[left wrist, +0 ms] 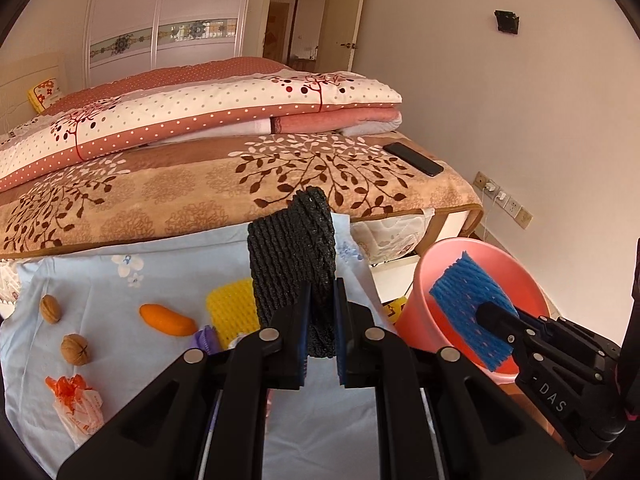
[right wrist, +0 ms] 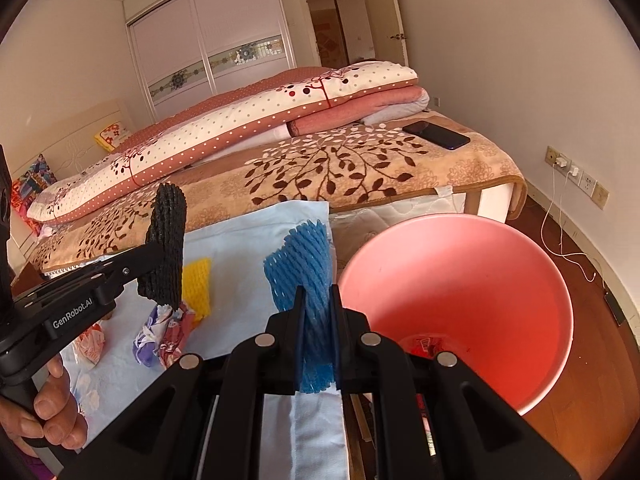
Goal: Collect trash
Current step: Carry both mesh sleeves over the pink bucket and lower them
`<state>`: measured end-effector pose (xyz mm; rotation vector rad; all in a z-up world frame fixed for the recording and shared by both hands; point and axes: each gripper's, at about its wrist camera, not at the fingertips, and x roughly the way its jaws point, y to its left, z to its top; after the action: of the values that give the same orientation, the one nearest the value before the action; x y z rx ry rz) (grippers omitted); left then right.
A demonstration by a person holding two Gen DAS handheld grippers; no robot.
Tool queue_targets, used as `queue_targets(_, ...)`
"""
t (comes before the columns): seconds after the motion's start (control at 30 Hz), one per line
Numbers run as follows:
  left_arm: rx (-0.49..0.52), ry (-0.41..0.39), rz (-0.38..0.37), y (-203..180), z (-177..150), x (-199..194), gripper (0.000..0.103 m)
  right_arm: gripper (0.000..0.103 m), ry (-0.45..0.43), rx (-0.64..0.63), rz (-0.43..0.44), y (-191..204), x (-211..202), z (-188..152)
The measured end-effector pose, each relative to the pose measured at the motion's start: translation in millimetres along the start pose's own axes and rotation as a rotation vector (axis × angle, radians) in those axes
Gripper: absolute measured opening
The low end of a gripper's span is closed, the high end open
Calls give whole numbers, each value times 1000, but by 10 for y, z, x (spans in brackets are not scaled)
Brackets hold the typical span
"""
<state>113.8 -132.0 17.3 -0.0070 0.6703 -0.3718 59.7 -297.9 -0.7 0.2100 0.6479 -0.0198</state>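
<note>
My left gripper (left wrist: 323,316) is shut on a black foam net sleeve (left wrist: 292,256), held upright above the light blue cloth (left wrist: 140,360); the sleeve also shows in the right wrist view (right wrist: 166,248). My right gripper (right wrist: 317,320) is shut on a blue foam net sleeve (right wrist: 304,264), held beside the pink bin's (right wrist: 472,280) left rim; in the left wrist view the blue sleeve (left wrist: 468,304) hangs over the bin (left wrist: 516,276). A yellow foam net (left wrist: 232,312), an orange-and-white wrapper (left wrist: 76,404) and crumpled wrappers (right wrist: 168,332) lie on the cloth. Red trash (right wrist: 424,346) lies in the bin.
Two walnuts (left wrist: 51,309) (left wrist: 75,349) and an orange fruit (left wrist: 166,319) lie on the cloth. Behind is a bed with a brown leaf blanket (left wrist: 200,184), folded quilts and a black phone (left wrist: 414,159). Wall sockets and a white cable (right wrist: 560,216) are at right above a wooden floor.
</note>
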Motion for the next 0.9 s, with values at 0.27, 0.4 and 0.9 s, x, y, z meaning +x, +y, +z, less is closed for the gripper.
queue_targets(0.27, 42, -11, -56, -319, 68, 115, 10, 10, -37, 69, -68, -265, -57, 19)
queue_targets(0.4, 64, -8, -77, -471, 79, 179, 10, 10, -45, 105, -97, -411, -68, 12)
queue_targets(0.9, 152, 19, -138, -990, 24, 456, 10, 10, -41, 185, -182, -857, -49, -82)
